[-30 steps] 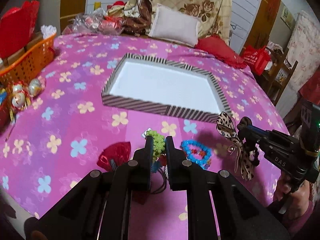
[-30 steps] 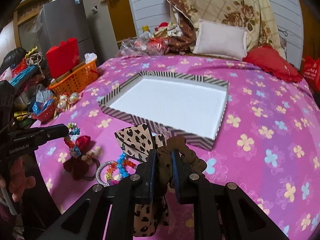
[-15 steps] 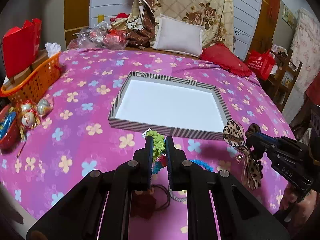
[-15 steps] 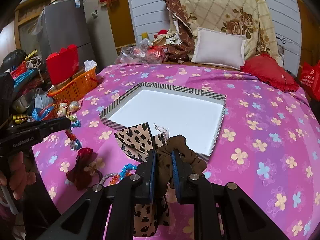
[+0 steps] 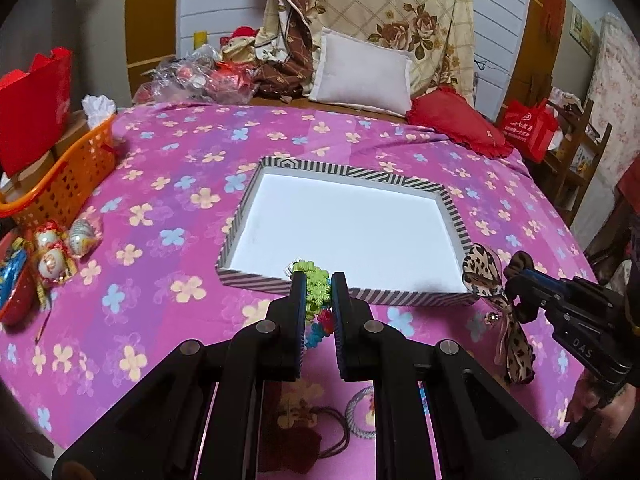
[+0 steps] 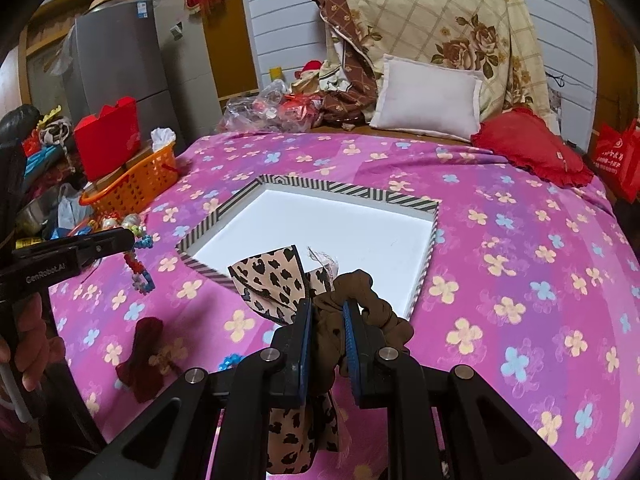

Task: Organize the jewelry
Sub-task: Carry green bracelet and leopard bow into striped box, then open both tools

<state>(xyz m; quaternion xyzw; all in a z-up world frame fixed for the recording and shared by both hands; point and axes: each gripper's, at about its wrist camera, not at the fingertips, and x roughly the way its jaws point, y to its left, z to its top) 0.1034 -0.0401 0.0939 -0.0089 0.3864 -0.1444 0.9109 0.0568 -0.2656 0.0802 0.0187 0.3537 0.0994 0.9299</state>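
A shallow striped tray [image 5: 454, 210] [image 6: 424, 276] with a white floor lies in the middle of the pink flowered cloth. My left gripper [image 5: 319, 284] is shut on a colourful bead bracelet [image 5: 316, 286] [image 6: 140, 264] and holds it in the air just short of the tray's near rim. My right gripper [image 6: 327, 306] [image 5: 516, 276] is shut on a brown scrunchie with a leopard-print bow [image 6: 276, 280] [image 5: 486, 276], lifted at the tray's near corner. A dark red bow [image 6: 144, 354], a blue bead bracelet [image 6: 230, 360] and a striped bangle [image 5: 358, 412] lie on the cloth below.
An orange basket [image 5: 68, 176] and a red box [image 5: 34, 104] stand at the left edge, with foil-wrapped figures [image 5: 56, 248] near them. Pillows [image 5: 362, 74], a red cushion [image 5: 456, 126] and plastic bags [image 5: 200, 78] line the back. A person's hand [image 6: 28, 336] holds the left tool.
Both grippers have risen and moved forward toward the tray with their items. The items lying on the cloth have slid lower in both views.
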